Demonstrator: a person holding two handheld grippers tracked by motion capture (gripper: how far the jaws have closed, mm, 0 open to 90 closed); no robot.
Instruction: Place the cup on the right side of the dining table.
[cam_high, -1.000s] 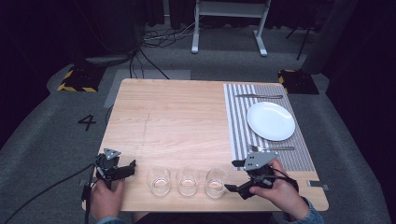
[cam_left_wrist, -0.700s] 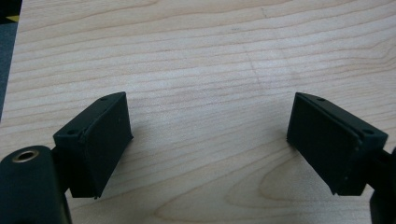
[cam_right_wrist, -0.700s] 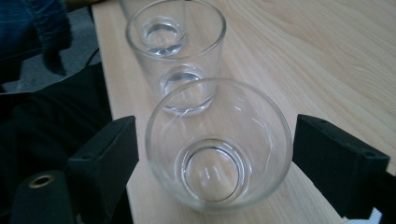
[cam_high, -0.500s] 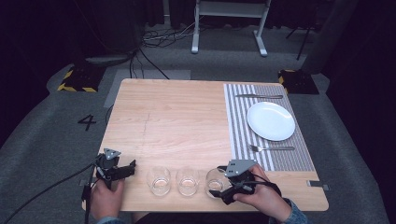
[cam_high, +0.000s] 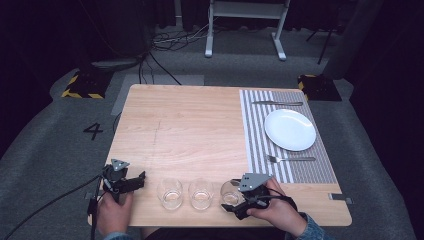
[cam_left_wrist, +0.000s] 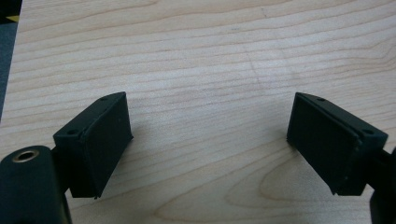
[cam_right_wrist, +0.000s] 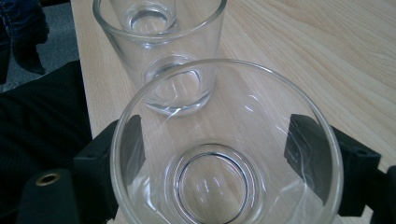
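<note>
Three clear glasses stand in a row near the table's front edge: the left glass (cam_high: 170, 192), the middle glass (cam_high: 201, 193) and the right glass (cam_high: 230, 189). My right gripper (cam_high: 234, 199) is open, its jaws standing on either side of the right glass (cam_right_wrist: 224, 154). In the right gripper view (cam_right_wrist: 212, 154) the jaws are set wide beside the glass wall, and the middle glass (cam_right_wrist: 161, 51) stands just beyond. My left gripper (cam_high: 136, 181) rests open at the front left corner, left of the glasses. Between its jaws (cam_left_wrist: 208, 135) lies bare wood.
A striped placemat (cam_high: 257, 135) covers the table's right side and carries a white plate (cam_high: 290, 129), a fork (cam_high: 290, 159) in front of it and a knife (cam_high: 277, 103) behind. The wooden table (cam_high: 190, 125) ends just in front of the glasses.
My right gripper has moved left from the placemat's front corner to the right glass and now straddles it. The left gripper has stayed put.
</note>
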